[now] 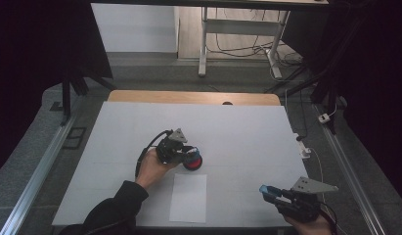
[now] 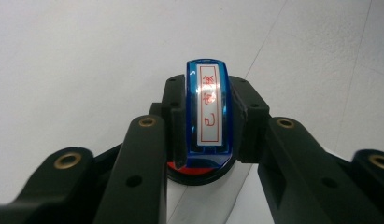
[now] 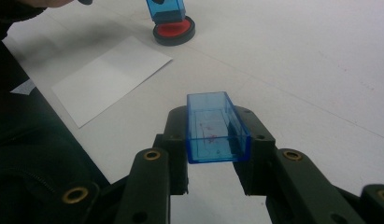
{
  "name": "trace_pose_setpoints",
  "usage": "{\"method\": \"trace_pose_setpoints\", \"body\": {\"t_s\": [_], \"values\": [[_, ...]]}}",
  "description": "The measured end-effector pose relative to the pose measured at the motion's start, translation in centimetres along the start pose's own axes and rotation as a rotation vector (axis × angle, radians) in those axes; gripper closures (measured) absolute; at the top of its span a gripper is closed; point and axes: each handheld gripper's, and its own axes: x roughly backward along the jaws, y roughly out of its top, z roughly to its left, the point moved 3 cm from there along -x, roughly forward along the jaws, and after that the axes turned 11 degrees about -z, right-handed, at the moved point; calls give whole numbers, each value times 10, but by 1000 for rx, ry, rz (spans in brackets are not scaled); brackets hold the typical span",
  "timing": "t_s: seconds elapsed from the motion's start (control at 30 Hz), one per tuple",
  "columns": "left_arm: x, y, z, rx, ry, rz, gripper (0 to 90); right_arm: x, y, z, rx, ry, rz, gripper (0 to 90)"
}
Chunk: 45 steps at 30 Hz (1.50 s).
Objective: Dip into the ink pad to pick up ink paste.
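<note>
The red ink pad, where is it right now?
In the high view, the ink pad sits mid-table, just beyond the white paper, with the blue stamp in the left claw above it.

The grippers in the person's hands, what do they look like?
Both are black. The left gripper has chunky black jaws with round brass-coloured rivets, a grey three-cornered plate on top and a black cable looping behind it. The right gripper has the same grey plate and brass rivets. The person wears a dark sleeve on the left arm.
</note>
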Motion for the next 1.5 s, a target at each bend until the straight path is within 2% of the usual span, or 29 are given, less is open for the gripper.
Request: {"method": "trace_pose_setpoints", "body": {"t_s": [0.43,0.5,0.67,0.9,1.13,1.37,1.5], "values": [[-6,-4,0,6,14,42,703,-1,0,0,1,10,0,692],[-7,-4,-2,2,20,43,705,-1,0,1,2,10,1,692],[-8,-2,-7,-41,45,66,707,-2,-1,1,3,10,4,692],[-9,-2,-10,-33,66,66,708,-2,-1,1,8,6,16,692],[-10,-1,-16,-69,98,93,708,-3,-1,1,8,5,20,692],[-10,-1,-11,-10,80,87,708,-4,-2,1,4,11,19,692],[-10,-3,-5,46,58,69,709,-4,-2,1,5,11,22,691]]}}
